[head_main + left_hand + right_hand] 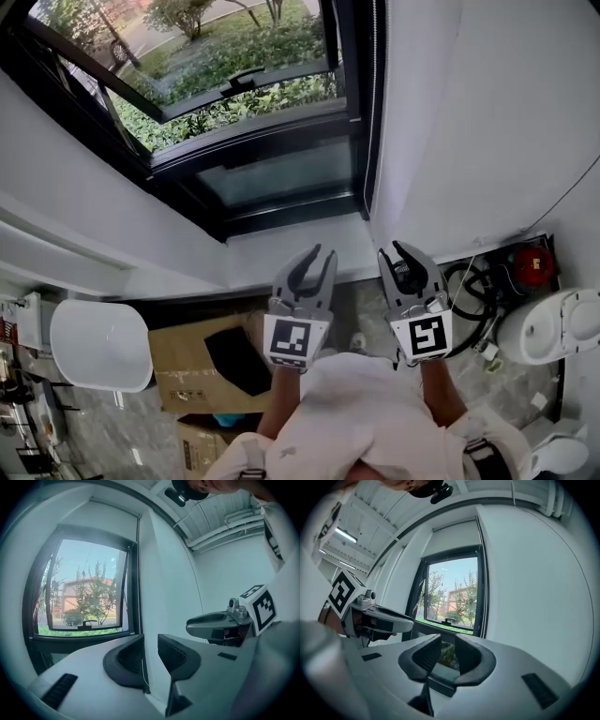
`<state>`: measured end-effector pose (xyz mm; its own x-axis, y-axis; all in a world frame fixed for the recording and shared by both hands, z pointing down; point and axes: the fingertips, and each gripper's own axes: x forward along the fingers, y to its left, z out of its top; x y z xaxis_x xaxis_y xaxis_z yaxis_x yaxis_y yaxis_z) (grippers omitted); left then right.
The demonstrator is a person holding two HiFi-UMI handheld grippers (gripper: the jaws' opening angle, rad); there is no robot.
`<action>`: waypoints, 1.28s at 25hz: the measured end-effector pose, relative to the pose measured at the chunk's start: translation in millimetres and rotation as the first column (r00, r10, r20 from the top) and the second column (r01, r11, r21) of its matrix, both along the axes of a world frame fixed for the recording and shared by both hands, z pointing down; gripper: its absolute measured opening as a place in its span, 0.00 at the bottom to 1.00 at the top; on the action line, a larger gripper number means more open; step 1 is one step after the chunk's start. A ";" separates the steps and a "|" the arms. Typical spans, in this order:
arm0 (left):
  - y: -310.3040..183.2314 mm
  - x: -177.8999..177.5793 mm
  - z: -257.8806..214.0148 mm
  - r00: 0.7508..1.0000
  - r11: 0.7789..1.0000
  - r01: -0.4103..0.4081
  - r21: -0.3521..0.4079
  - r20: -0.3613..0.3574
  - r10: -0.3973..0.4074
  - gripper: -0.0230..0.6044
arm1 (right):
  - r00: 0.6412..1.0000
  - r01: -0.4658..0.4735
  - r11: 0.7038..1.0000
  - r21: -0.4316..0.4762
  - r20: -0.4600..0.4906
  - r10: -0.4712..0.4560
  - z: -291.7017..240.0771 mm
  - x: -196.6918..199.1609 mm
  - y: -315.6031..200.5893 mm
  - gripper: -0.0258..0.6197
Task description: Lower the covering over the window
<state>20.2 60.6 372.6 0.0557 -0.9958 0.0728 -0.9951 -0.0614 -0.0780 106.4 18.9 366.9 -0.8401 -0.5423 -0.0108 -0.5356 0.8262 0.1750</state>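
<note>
white plaster walls [469, 122] close round a black-framed window [281, 141], its glass fully bare and showing shrubs outside. the task's thing, a pale fabric roller blind [457, 534], appears to sit drawn up at the window's top edge. its thin beaded pull chain [376, 84] hangs down the frame's right edge, close to the wall corner.

the left gripper [322, 258] and the right gripper [392, 251] are held side by side, near each other, just below the right end of the pale sill [291, 246]. both point toward that right edge, likely because the chain is what lowers the blind. each claw stands moderately wide and grips nothing. the left gripper view shows the frame edge and a thin pale line in the gap, which i cannot confirm as the chain. the right gripper view shows only the lower glass beyond its pads.

open room lies above the claws along the frame's right edge and the bare wall beside it. below and to the left, a brown cardboard box [187, 361] and a white rounded object [101, 344] stand on the floor, well apart from the reach. the lowering looks not yet begun.
</note>
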 end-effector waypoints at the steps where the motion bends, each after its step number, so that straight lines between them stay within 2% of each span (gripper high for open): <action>1: -6.3 0.2 -1.0 1.000 1.000 0.000 0.002 0.003 0.000 0.21 | 1.000 -0.003 1.000 -0.006 0.006 0.003 -0.5 -0.3 -6.6 0.20; 6: -33.7 -1.1 -2.5 0.999 1.000 -0.008 0.001 0.032 0.008 0.27 | 1.000 -0.016 1.000 -0.006 0.023 0.016 -2.9 -2.4 -33.9 0.20; 16: -92.5 -20.3 -1.5 0.998 0.998 -0.057 0.026 0.034 0.056 0.23 | 0.997 -0.077 0.997 0.005 0.006 0.077 0.0 -19.0 -78.4 0.20; 24: -155.5 -46.6 8.3 0.986 0.986 -0.166 0.017 0.024 0.165 0.23 | 0.986 -0.165 0.986 -0.026 0.012 0.165 7.1 -53.8 -116.4 0.20; 32: -209.5 -65.7 17.4 0.955 0.955 -0.295 -0.002 0.026 0.295 0.22 | 0.957 -0.289 0.955 -0.062 -0.002 0.289 17.2 -77.2 -153.4 0.20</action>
<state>-45.5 -148.9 390.0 0.3456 -0.9353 0.0766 -0.9301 -0.3522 -0.1039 29.2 -134.6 384.1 -0.6474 -0.7617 0.0249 -0.7541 0.6449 0.1243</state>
